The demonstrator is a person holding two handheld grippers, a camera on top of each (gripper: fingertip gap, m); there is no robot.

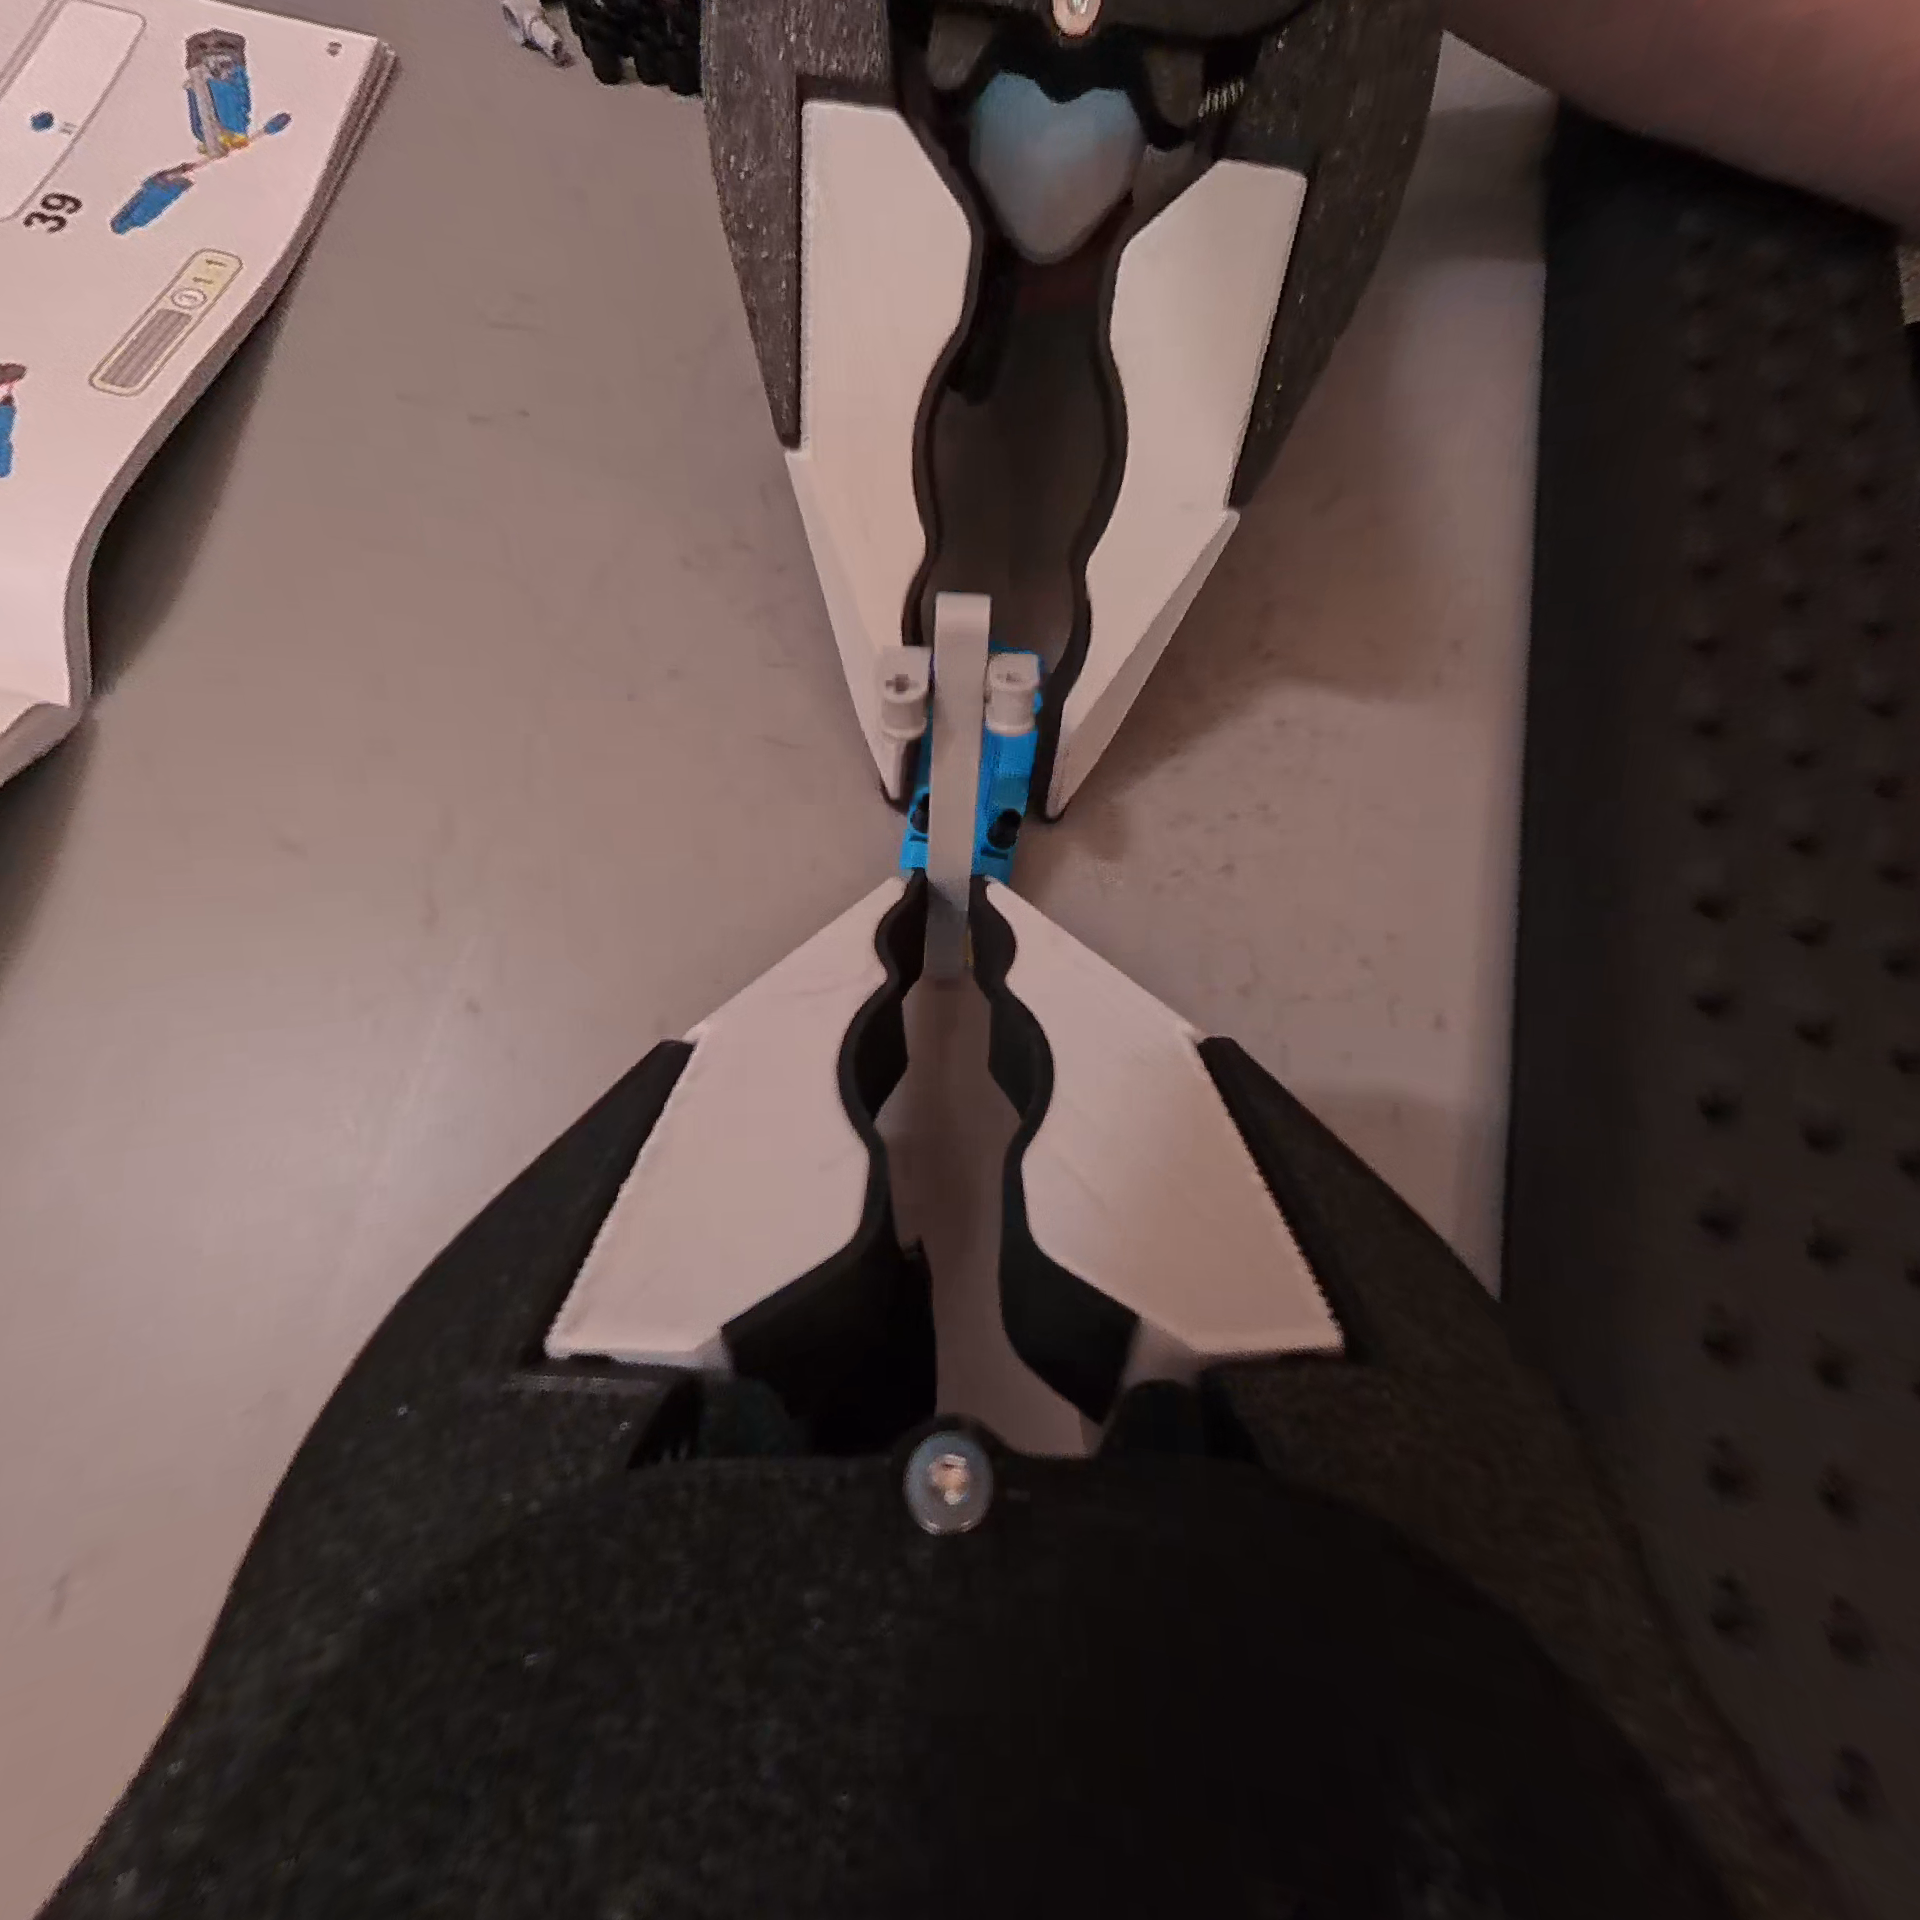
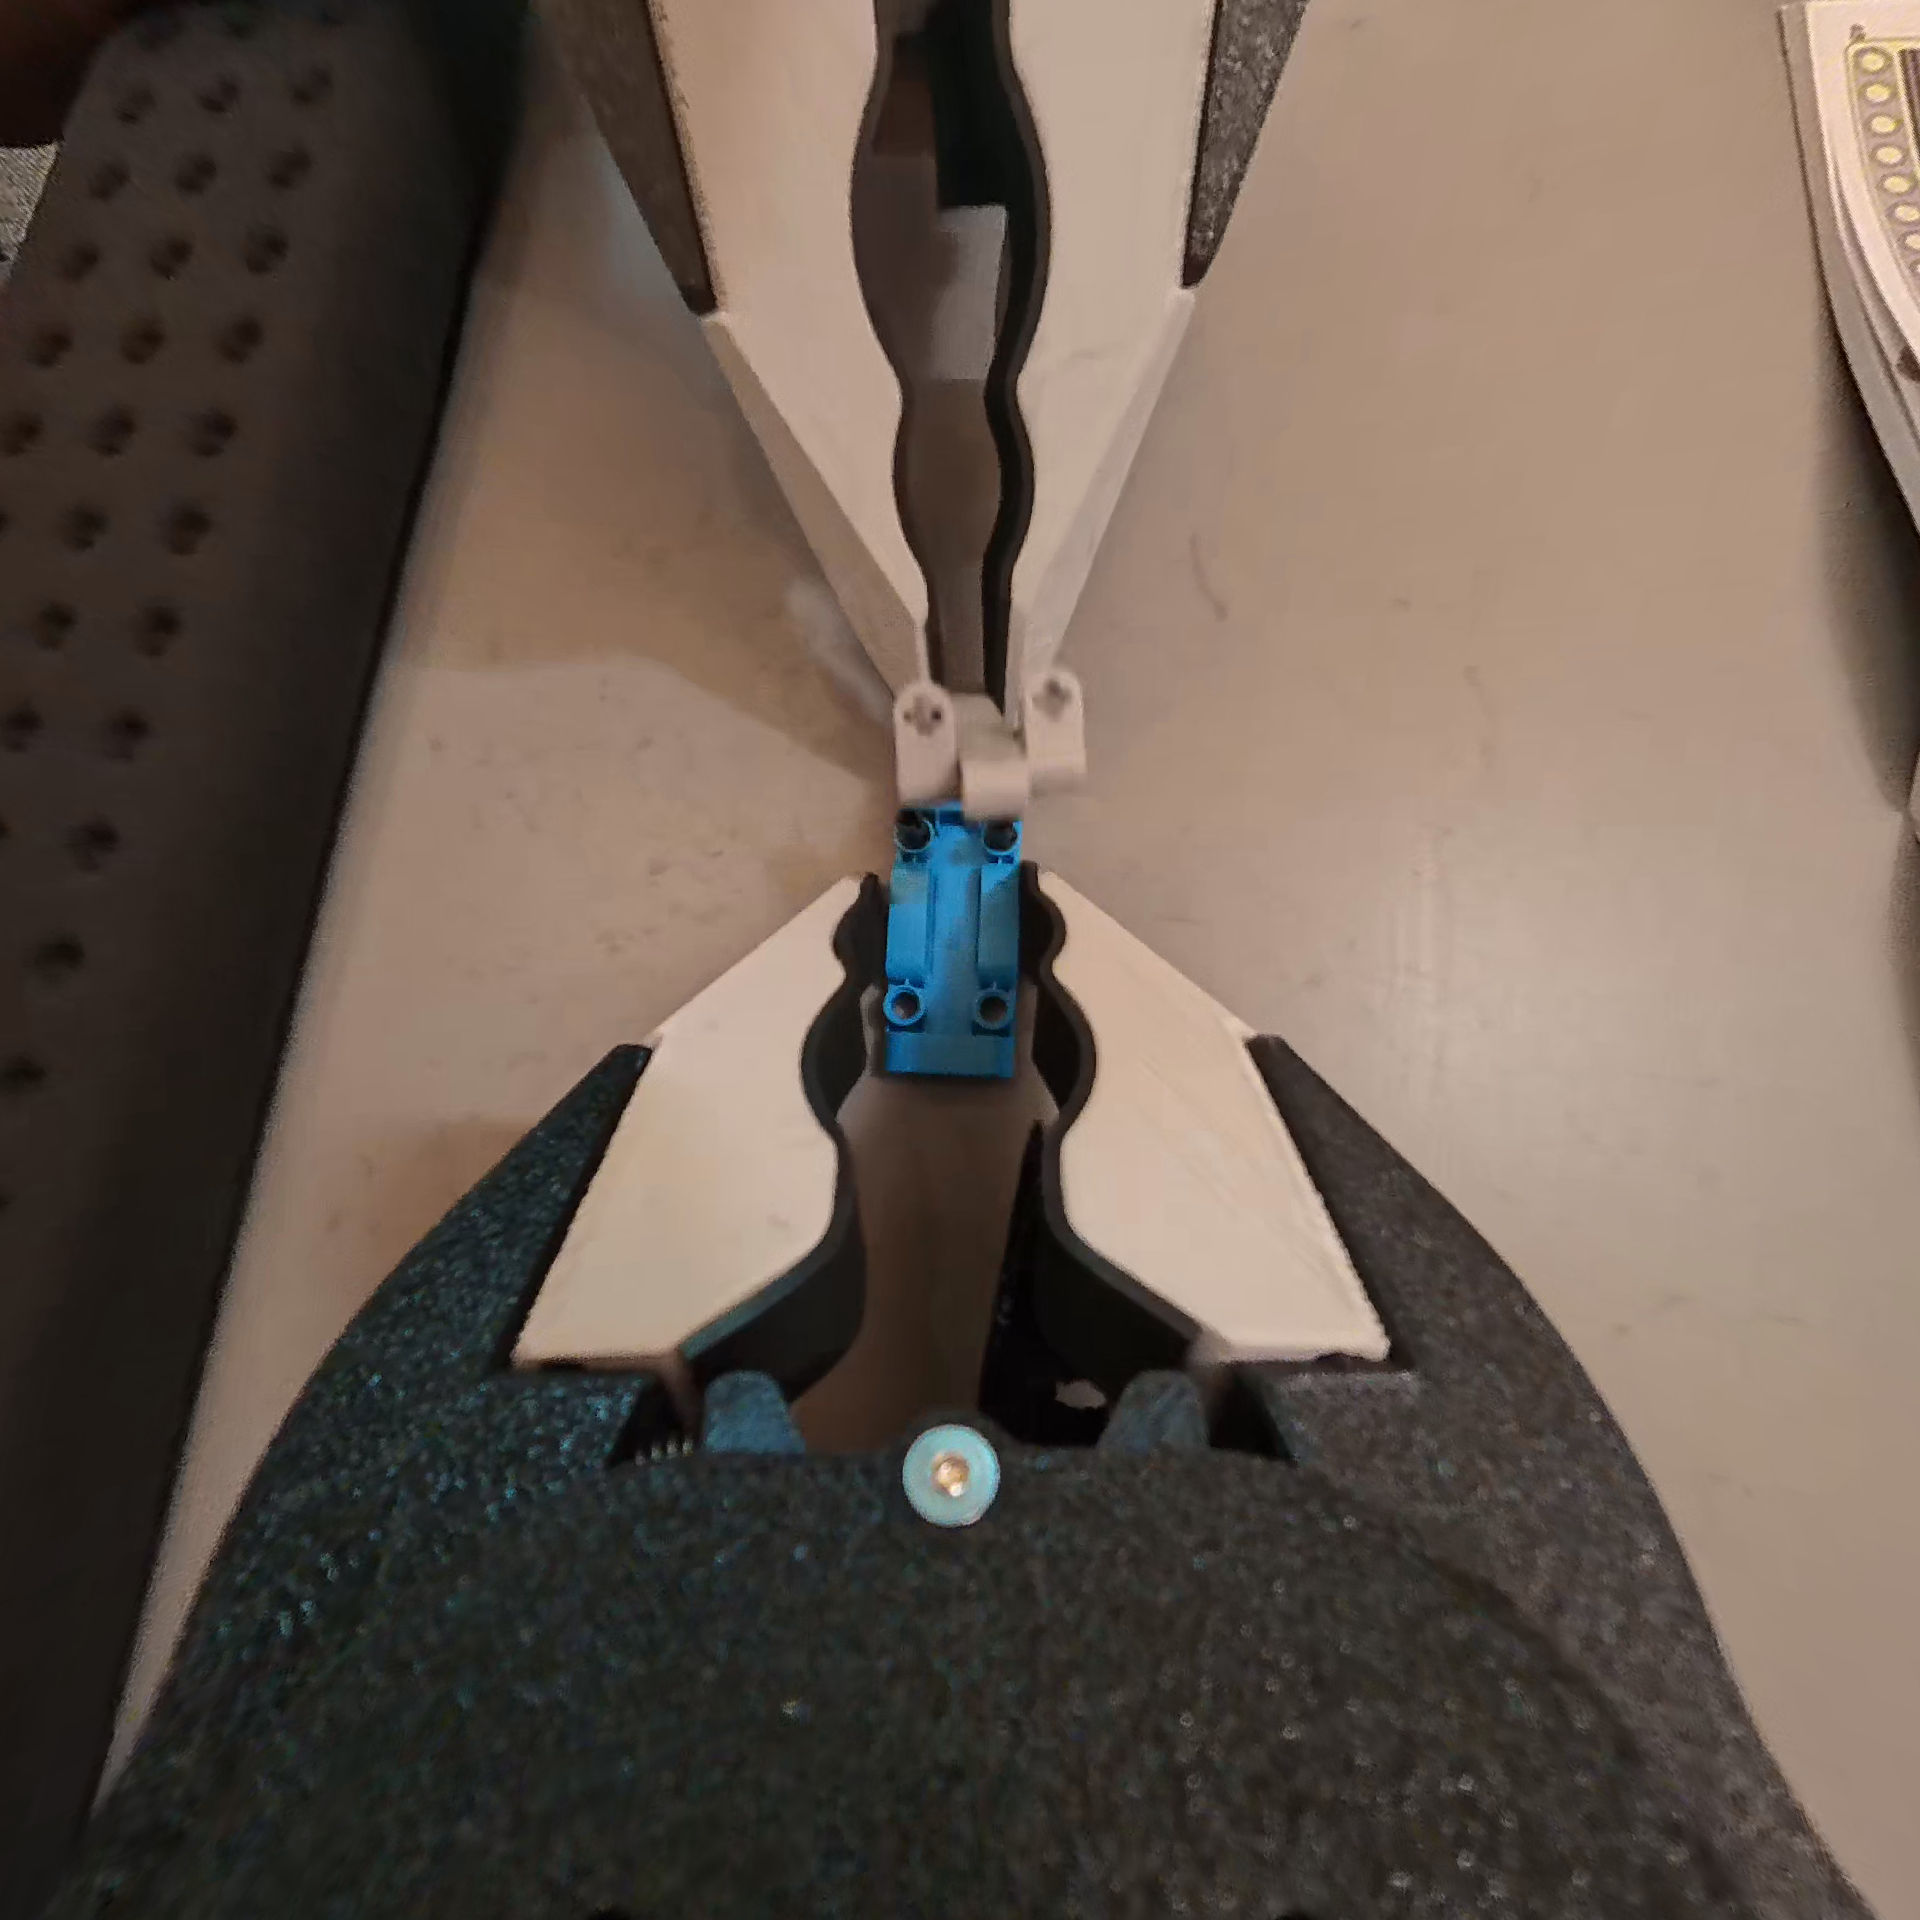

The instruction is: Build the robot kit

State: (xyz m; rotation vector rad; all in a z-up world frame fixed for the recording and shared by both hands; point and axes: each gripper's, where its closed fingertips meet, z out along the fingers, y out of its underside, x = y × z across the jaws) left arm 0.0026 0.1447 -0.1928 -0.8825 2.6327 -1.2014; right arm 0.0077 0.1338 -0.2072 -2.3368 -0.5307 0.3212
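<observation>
In the left wrist view my left gripper [image 1: 945,896] is shut on the near end of a thin light-grey beam [image 1: 957,727] seen edge-on. The right gripper [image 1: 971,808] faces it from the top, shut on a small blue block [image 1: 1006,774] with two grey pins [image 1: 900,698] beside the beam. In the right wrist view my right gripper [image 2: 951,883] is shut on the blue block [image 2: 948,956]. The left gripper [image 2: 977,686] comes from the top, holding the grey beam [image 2: 992,774] against the block's far end. Both are held tip to tip just above the table [image 1: 416,883].
An open instruction booklet [image 1: 156,260] lies on the table at the left wrist view's upper left and at the right wrist view's right edge [image 2: 1870,208]. A dark perforated mat [image 1: 1714,935] [image 2: 156,520] borders the table. Small black parts [image 1: 634,52] lie at the far edge. Less than 4 cm separates the two grippers' tips.
</observation>
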